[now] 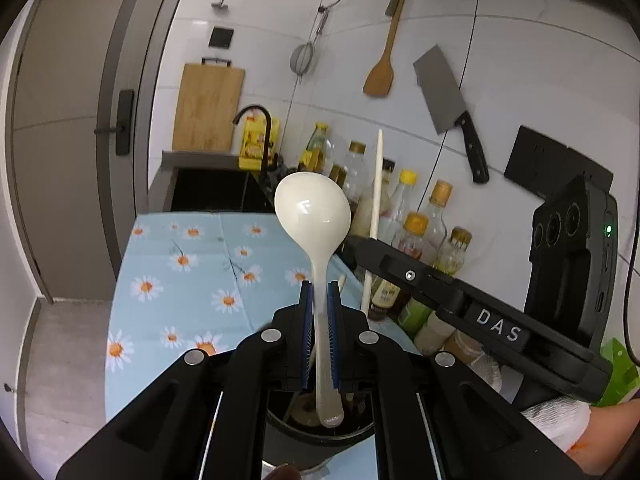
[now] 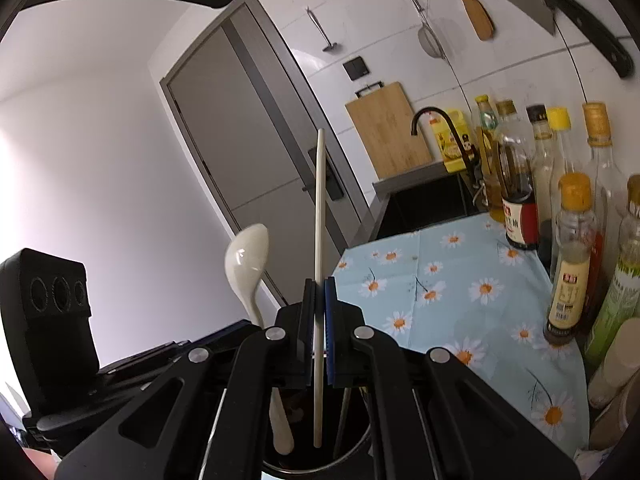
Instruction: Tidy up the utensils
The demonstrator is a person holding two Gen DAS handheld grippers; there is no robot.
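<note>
My left gripper [image 1: 320, 292] is shut on the handle of a white ladle [image 1: 312, 208], bowl up, its handle end over a dark round utensil holder [image 1: 320, 432]. The ladle also shows in the right wrist view [image 2: 246, 258]. My right gripper [image 2: 319, 292] is shut on a thin white chopstick [image 2: 319, 200], held upright with its lower end inside the same holder [image 2: 352, 452]. The chopstick shows in the left wrist view [image 1: 376, 200]. The right gripper body [image 1: 480, 312] is close on the right of the left one.
A daisy-print cloth [image 1: 180, 280] covers the counter. Several sauce bottles [image 2: 568, 256] line the wall side. A black sink [image 1: 212, 192] and faucet lie beyond. A cutting board [image 1: 208, 108], wooden spatula [image 1: 382, 68], cleaver [image 1: 448, 96] and strainer [image 1: 304, 58] are on the wall.
</note>
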